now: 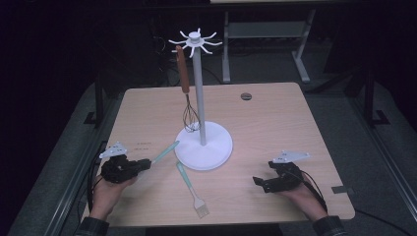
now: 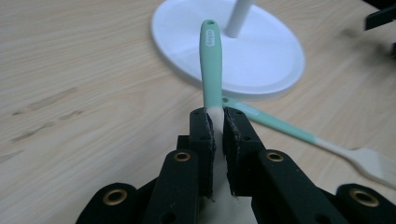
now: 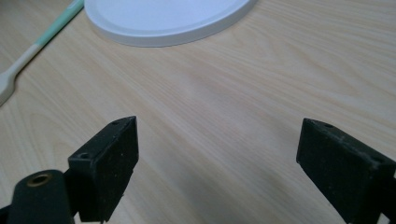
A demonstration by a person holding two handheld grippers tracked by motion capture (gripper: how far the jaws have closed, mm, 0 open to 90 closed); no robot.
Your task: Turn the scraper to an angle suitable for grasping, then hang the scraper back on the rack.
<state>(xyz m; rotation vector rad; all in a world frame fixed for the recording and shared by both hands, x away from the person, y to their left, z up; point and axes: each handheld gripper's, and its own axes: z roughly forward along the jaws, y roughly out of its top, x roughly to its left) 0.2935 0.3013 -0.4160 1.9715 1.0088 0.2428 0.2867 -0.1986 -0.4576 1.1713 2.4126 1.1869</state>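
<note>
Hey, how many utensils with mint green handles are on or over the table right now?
2. One utensil is clamped in the left tool, its handle pointing at the stand base. The other, a brush, lies flat on the table in front of the base.

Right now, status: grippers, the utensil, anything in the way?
Left hand-held gripper shut on green-handled utensil. Right hand-held gripper open, idle. Pastry brush lies beside stand base.

The table (image 1: 275, 123) is matt pale wood grain; the stand (image 2: 261, 51) smooth white plastic; the held utensil (image 2: 211, 60) matt green; gripper pads (image 2: 208, 135) rough black.
</note>
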